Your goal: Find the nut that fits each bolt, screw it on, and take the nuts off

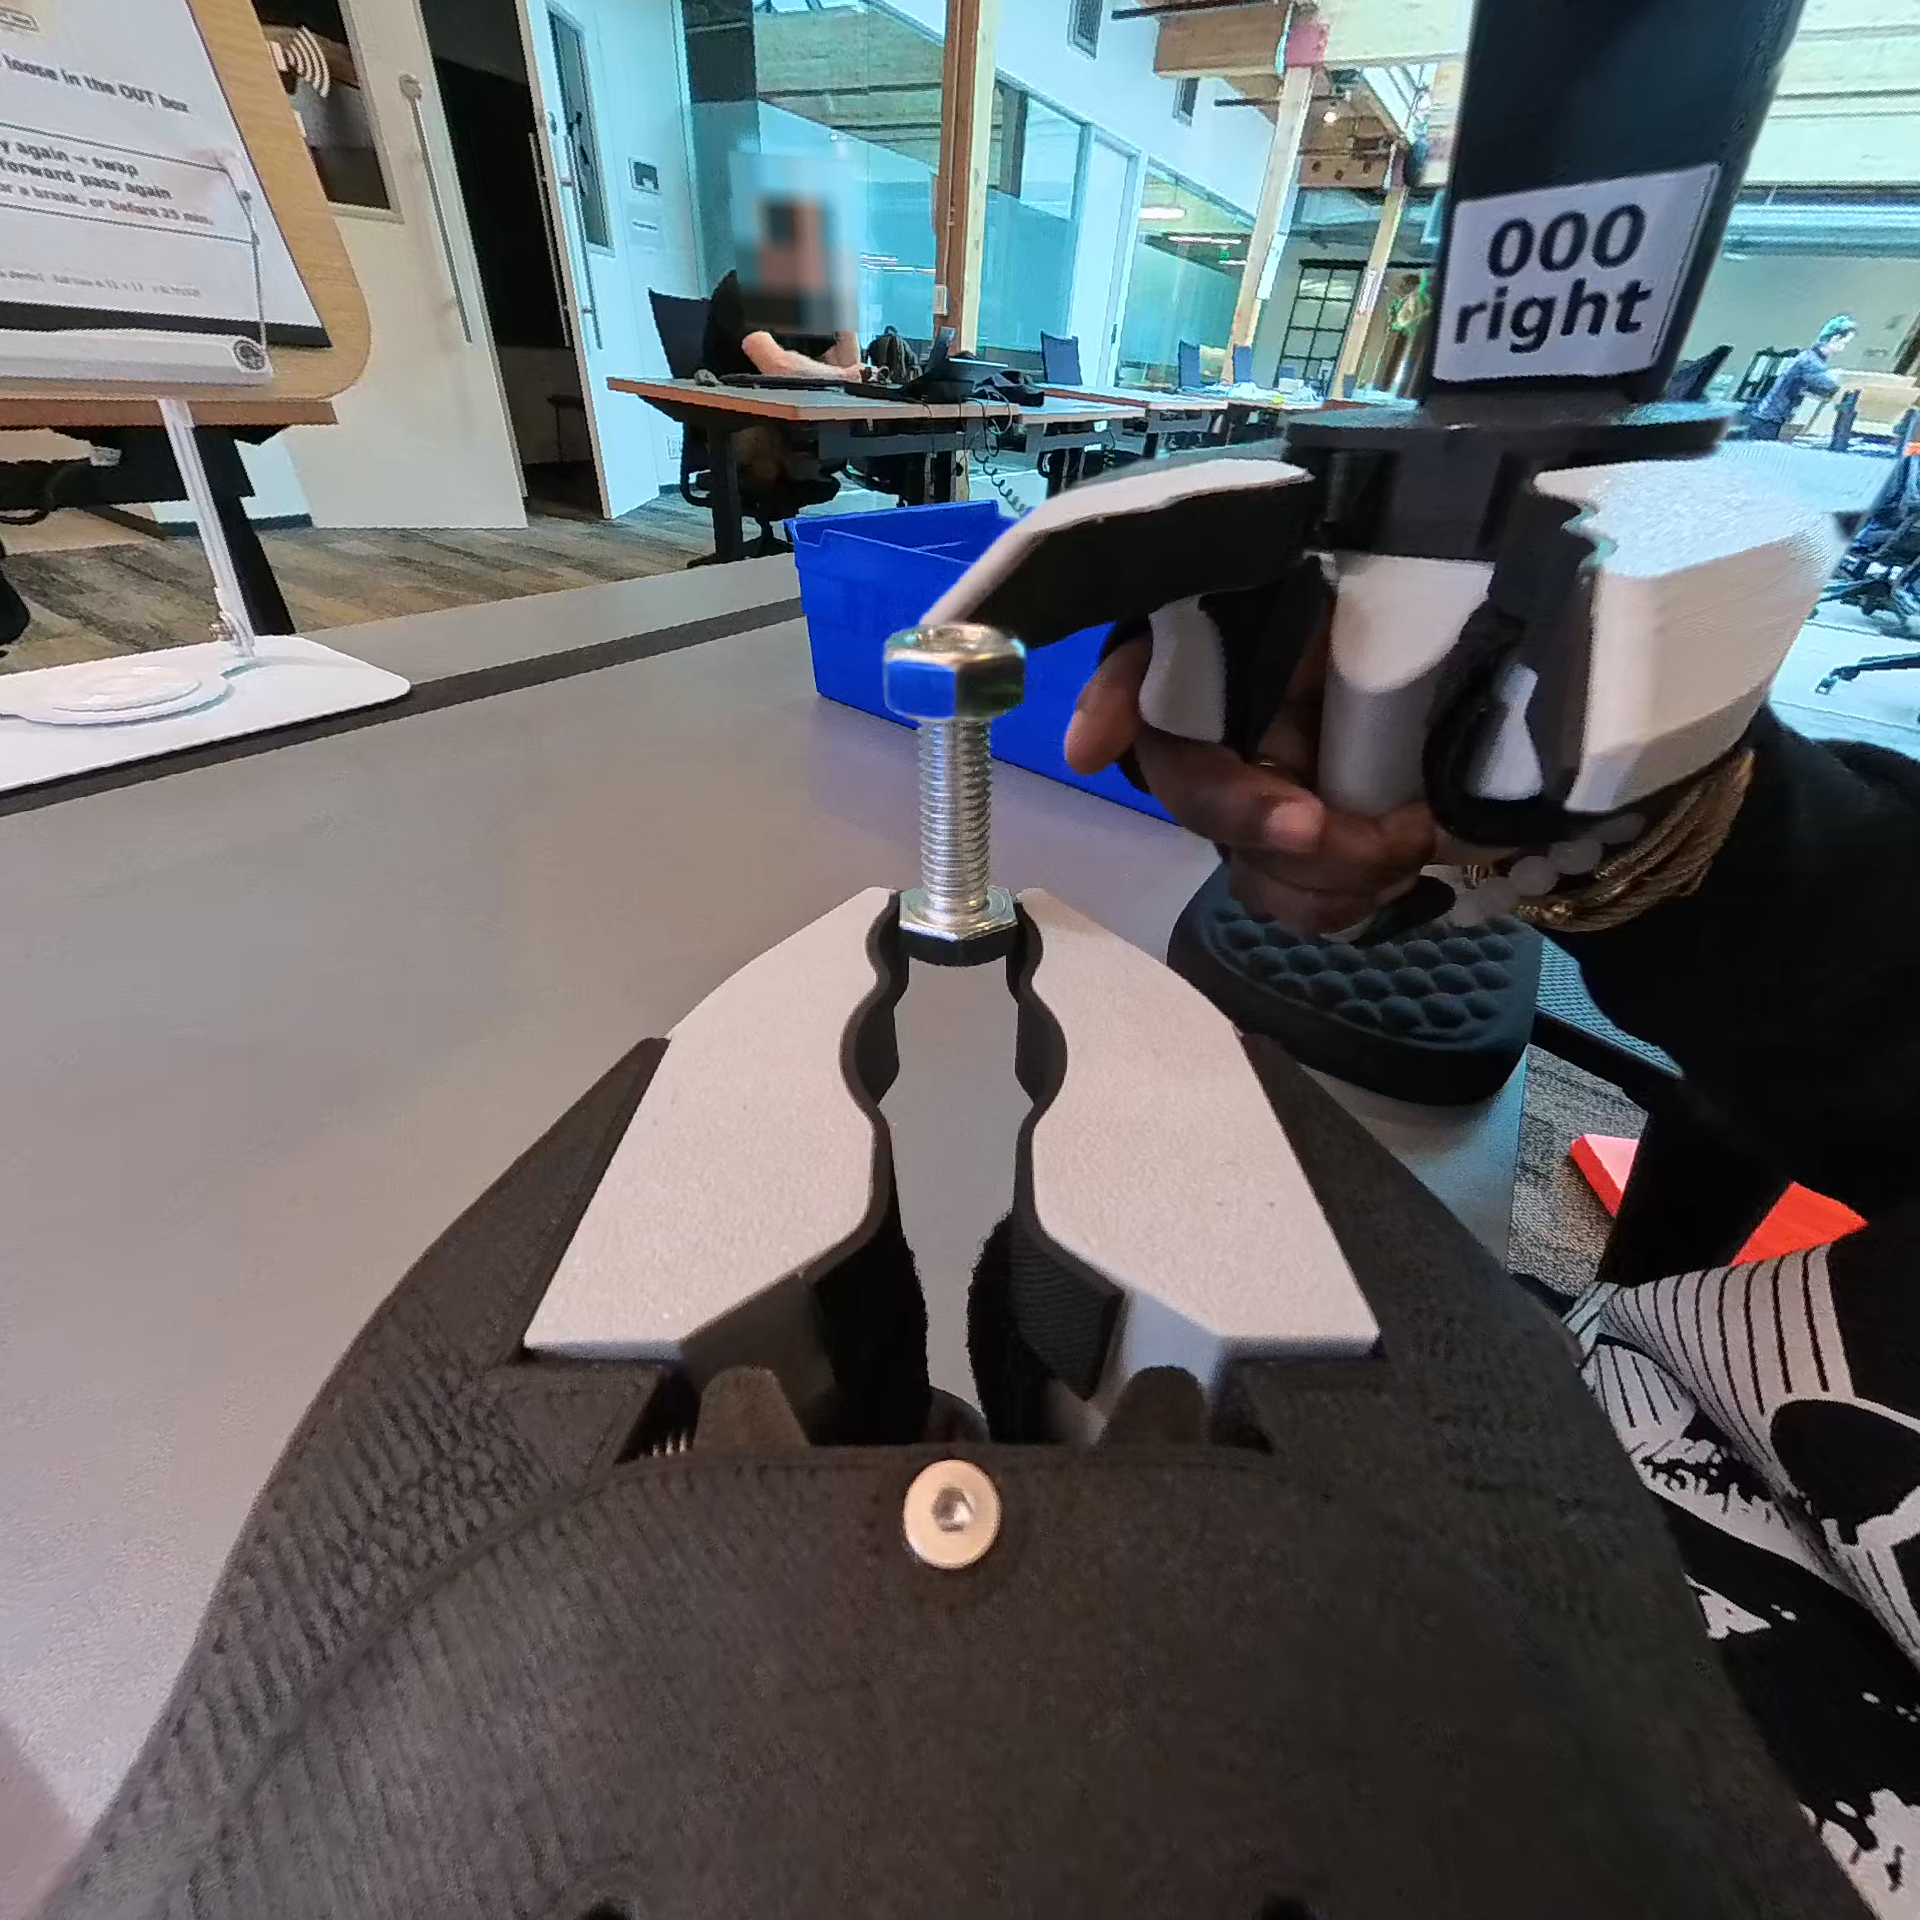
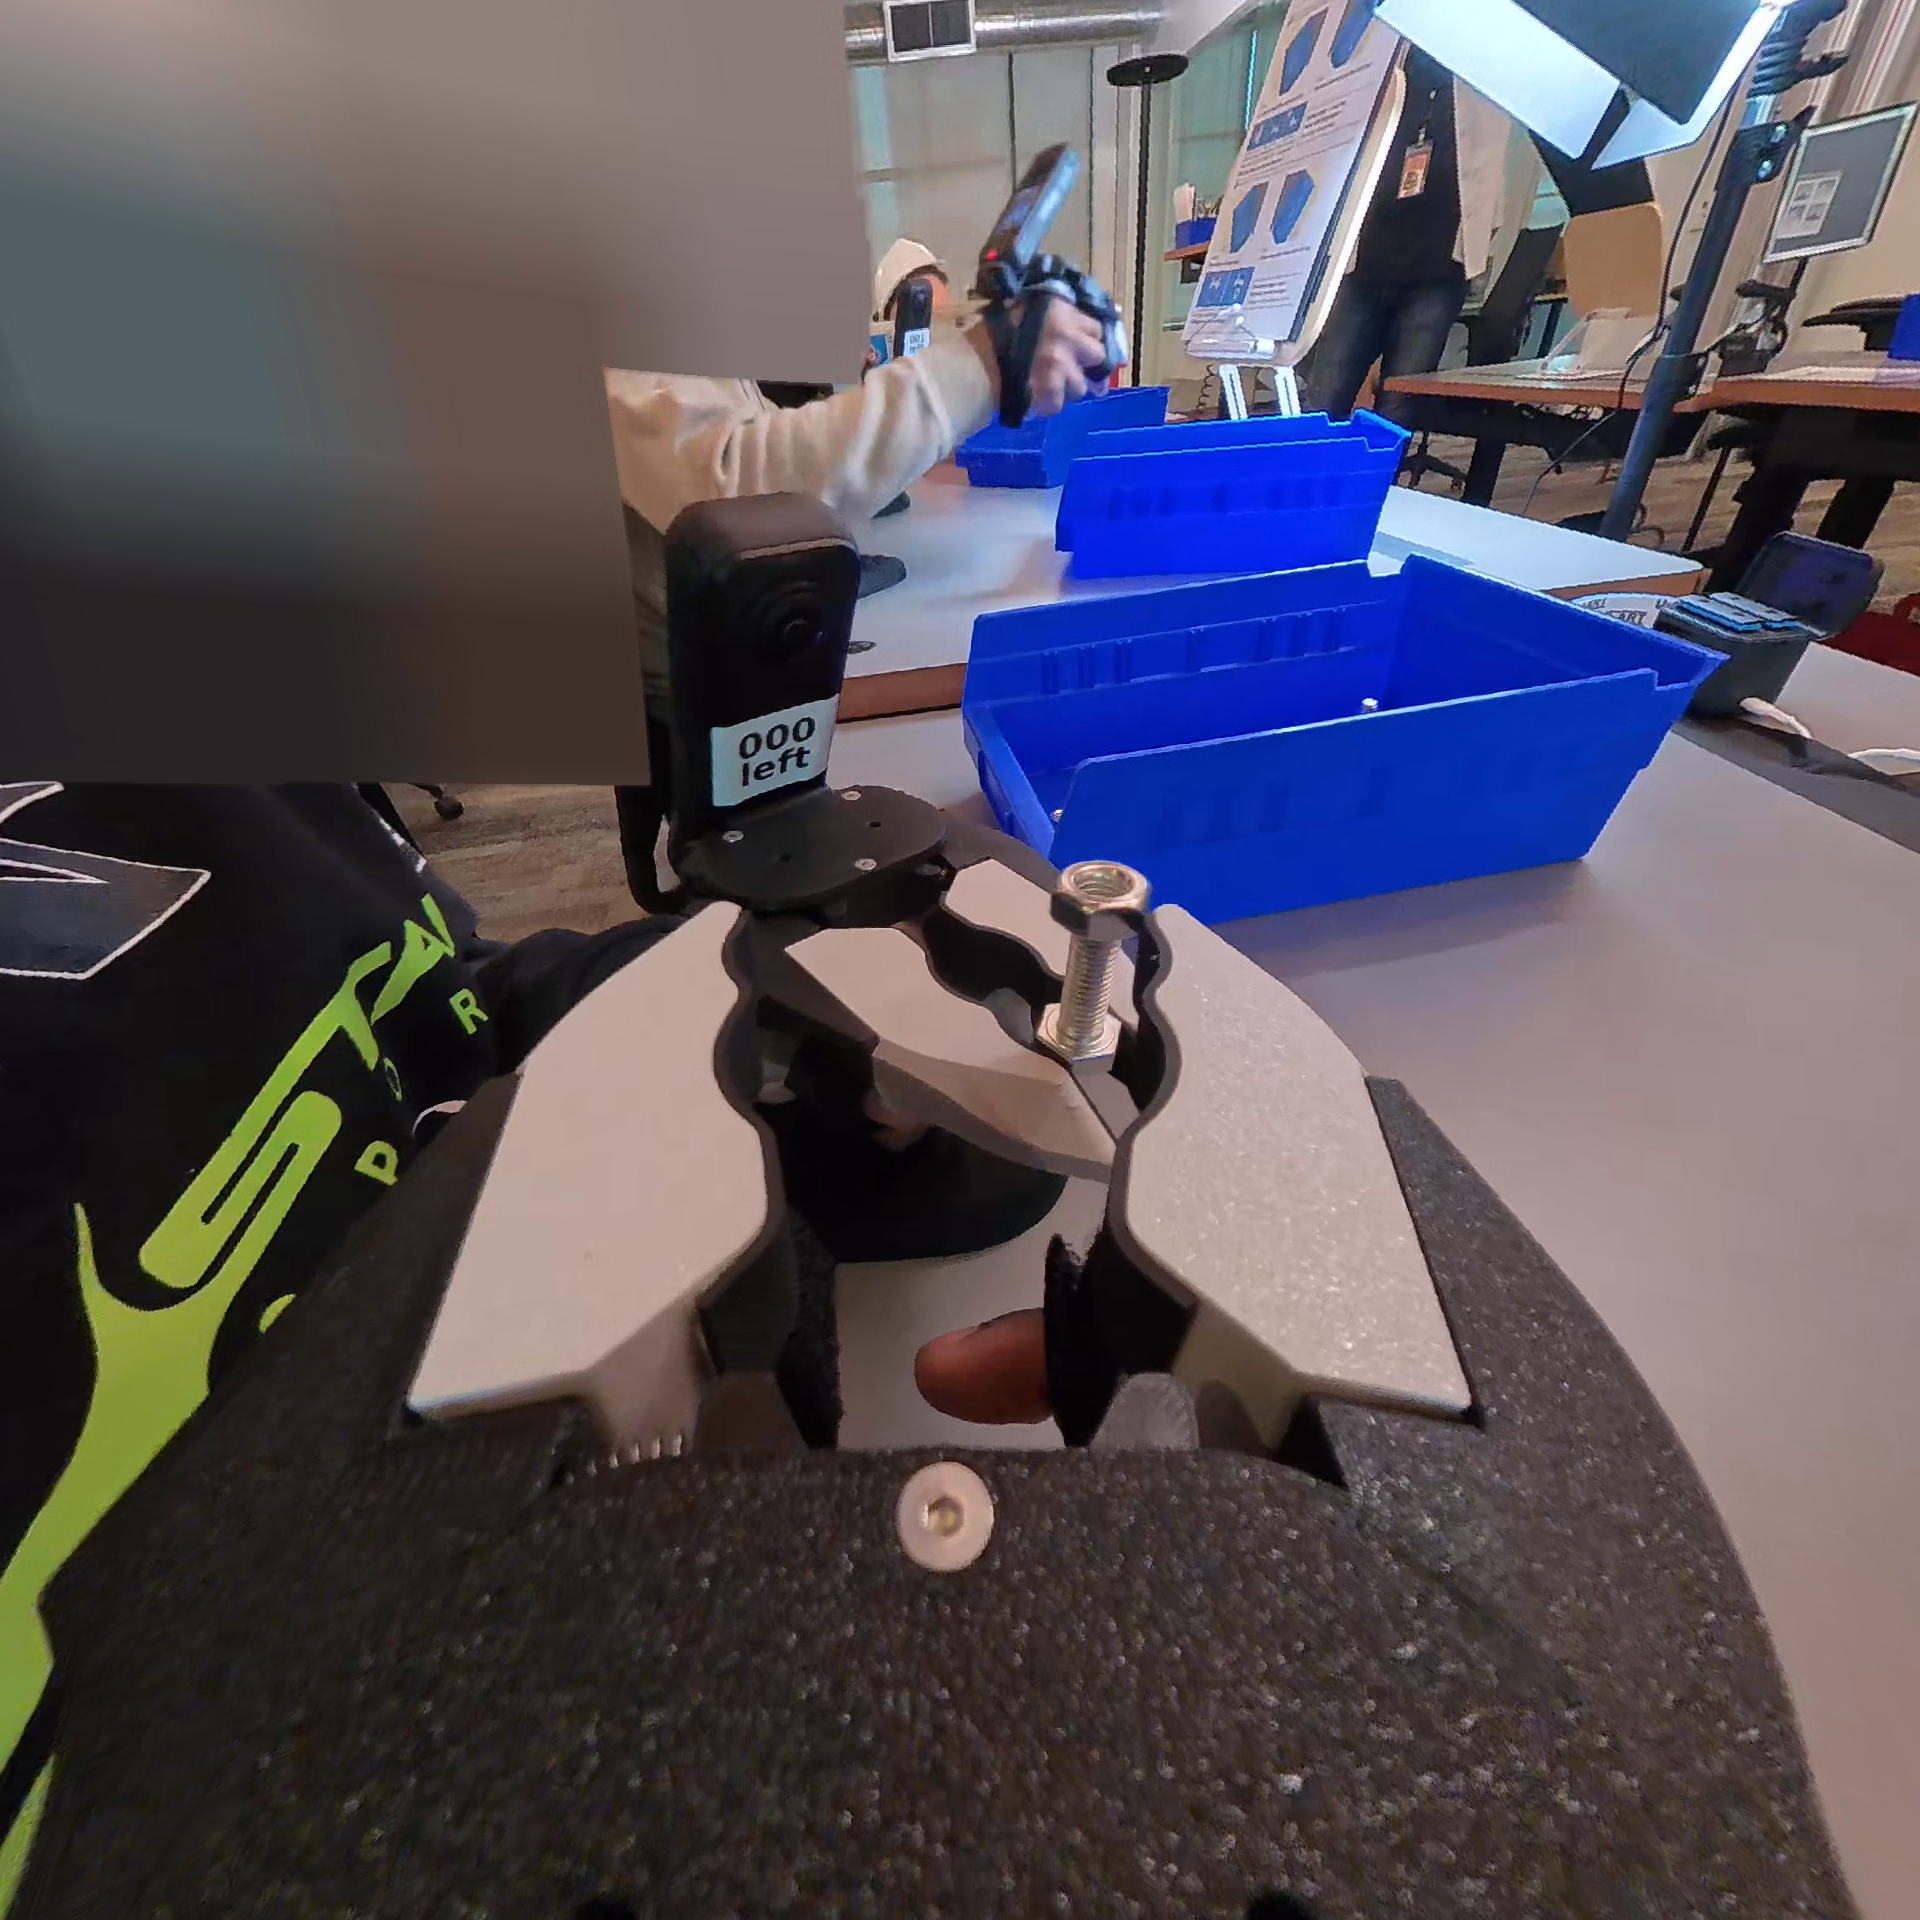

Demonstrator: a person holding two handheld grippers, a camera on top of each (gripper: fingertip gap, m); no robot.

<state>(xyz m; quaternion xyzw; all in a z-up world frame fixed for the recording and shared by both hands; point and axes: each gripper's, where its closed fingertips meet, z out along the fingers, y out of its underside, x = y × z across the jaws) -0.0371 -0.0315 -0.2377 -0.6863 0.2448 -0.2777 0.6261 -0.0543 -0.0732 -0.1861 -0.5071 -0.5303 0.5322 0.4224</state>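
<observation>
A silver bolt (image 1: 954, 821) stands upright with its thread up. My left gripper (image 1: 956, 916) is shut on its hex head just above the grey table (image 1: 416, 935). A silver hex nut (image 1: 954, 675) sits at the top of the thread. In the right wrist view the bolt (image 2: 1091, 966) and nut (image 2: 1101, 896) stand inside my right gripper (image 2: 940, 925), which is wide open. One of its fingers (image 2: 1247, 1091) lies right beside the nut; the same finger (image 1: 1122, 530) reaches the nut's top edge in the left wrist view. The left gripper (image 2: 1081, 1081) shows there too.
A blue bin (image 2: 1299, 790) stands on the table just behind the bolt, also in the left wrist view (image 1: 883, 582). A second blue bin (image 2: 1226, 499) is farther back. A white sign stand (image 1: 156, 675) is far left. A black case (image 2: 1766, 634) sits far right. My right fingertips sit around 6 cm from my left ones.
</observation>
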